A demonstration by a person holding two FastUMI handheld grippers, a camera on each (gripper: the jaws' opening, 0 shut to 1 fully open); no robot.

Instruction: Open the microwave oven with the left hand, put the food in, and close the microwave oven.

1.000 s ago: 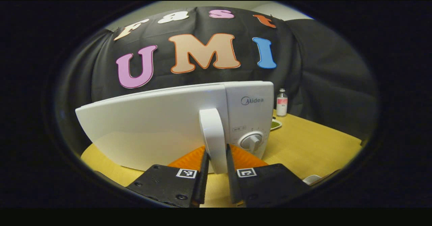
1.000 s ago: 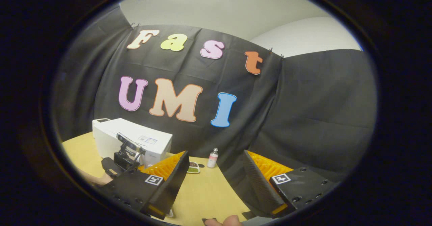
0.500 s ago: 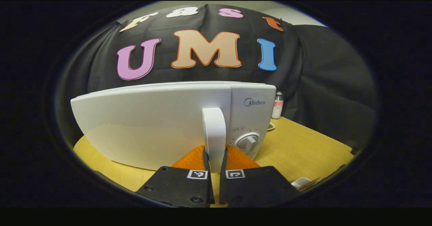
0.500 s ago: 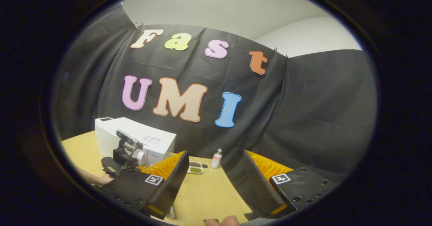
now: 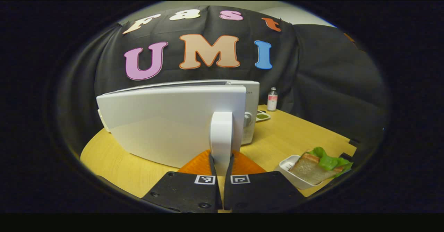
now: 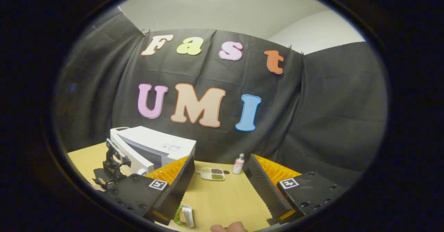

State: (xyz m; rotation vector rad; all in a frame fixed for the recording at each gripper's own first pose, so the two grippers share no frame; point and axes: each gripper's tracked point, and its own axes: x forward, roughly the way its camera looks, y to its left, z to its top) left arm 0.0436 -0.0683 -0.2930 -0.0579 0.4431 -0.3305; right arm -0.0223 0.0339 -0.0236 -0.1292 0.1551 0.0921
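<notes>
Your left gripper [image 5: 221, 162] had its fingers pinched in on the upright white door handle [image 5: 221, 135], both pressing its lower end. The microwave [image 5: 250, 96] stood at the back left of the table [image 5: 301, 135]; its door [image 5: 166, 121] was swung partly open. Judgement: the door is stiff and hinged, light to swing, and the smooth handle could slip, so a grip low on the bar with a pull along the arc seemed right.

The food, a sandwich [image 5: 314, 164] with lettuce in a white tray [image 5: 288, 164], sat at the near right of the table. Judgement: soft and easily crushed; take the rigid tray rim, not the bread.

Your right gripper [image 6: 219, 181] was spread wide and held nothing, hovering above the table.

The left gripper view showed the grip on the handle and the sandwich whole. The right gripper view showed the gap behind the door, a divided dish [image 6: 211, 173] and a small bottle [image 6: 238, 163].
</notes>
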